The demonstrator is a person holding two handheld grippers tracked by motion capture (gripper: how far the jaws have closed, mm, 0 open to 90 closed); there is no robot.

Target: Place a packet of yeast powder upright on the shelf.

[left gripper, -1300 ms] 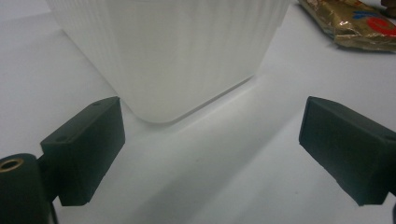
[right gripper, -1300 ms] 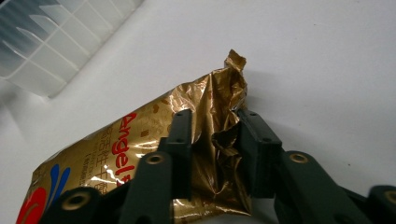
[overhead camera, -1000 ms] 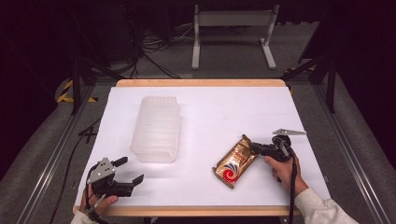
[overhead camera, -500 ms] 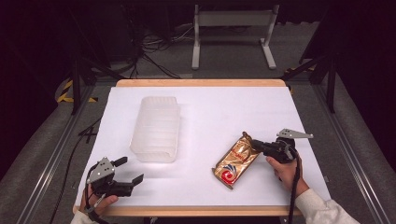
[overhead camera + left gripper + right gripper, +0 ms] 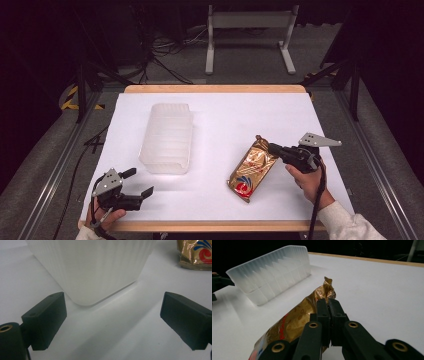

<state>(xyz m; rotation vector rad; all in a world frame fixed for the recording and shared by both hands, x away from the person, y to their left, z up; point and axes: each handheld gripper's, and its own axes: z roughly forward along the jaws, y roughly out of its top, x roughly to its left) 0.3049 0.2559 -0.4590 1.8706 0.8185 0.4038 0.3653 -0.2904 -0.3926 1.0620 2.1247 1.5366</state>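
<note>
A gold foil snack bag (image 5: 252, 170) with a red and blue swirl lies slanted on the white table (image 5: 240, 115), right of middle. My right gripper (image 5: 272, 148) is shut on the bag's crimped far corner and holds that end raised. In the right gripper view the black jaws (image 5: 328, 301) meet on the crumpled foil bag (image 5: 299, 312). My left gripper (image 5: 139, 181) rests open at the front left corner, nothing between its fingers. A translucent ribbed plastic container (image 5: 167, 137) stands left of middle. In the left gripper view the open gripper (image 5: 112, 317) faces the container (image 5: 95, 267), a short gap away.
The container (image 5: 269, 277) sits to the left beyond the bag in the right gripper view. The bag's end (image 5: 195, 252) shows top right in the left gripper view. A wooden edge frames the table. Cables and a metal stand lie on the floor behind.
My right gripper has risen a little with the bag's corner in it, tipping that end of the bag off the table. The left gripper has stayed put.
</note>
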